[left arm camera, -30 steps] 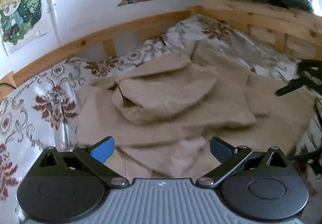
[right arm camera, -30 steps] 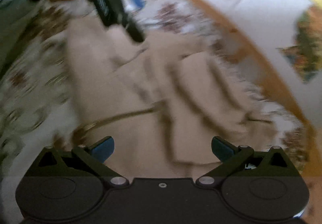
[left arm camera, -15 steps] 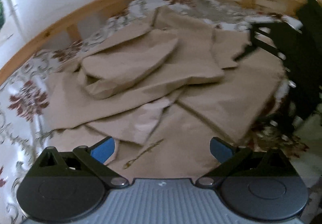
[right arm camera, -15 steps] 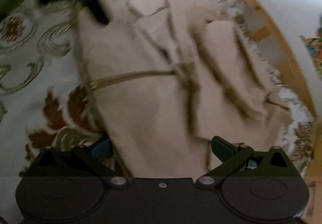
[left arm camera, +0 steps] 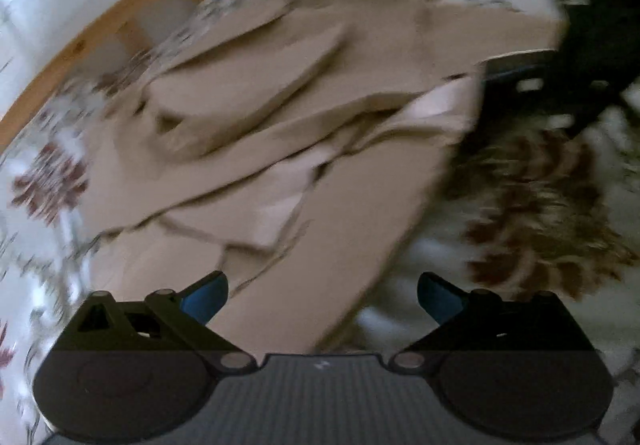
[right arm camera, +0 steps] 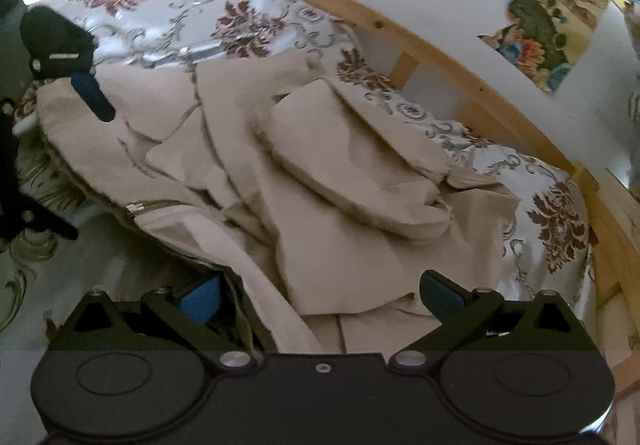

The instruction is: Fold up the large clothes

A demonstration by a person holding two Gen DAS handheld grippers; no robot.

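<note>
We see the beige garment [right arm camera: 344, 205] lying crumpled on the bed [right arm camera: 168, 25] with the flowered cover. Both the left gripper [left arm camera: 322, 299] and the right gripper [right arm camera: 320, 295] have their jaws wide over its near edge, holding nothing.

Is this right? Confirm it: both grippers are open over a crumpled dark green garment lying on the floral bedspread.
Wrong colour. The garment is beige, not dark green, as the right wrist view shows. The rest holds: left gripper and right gripper are open, over it, on the floral bedspread.
</note>
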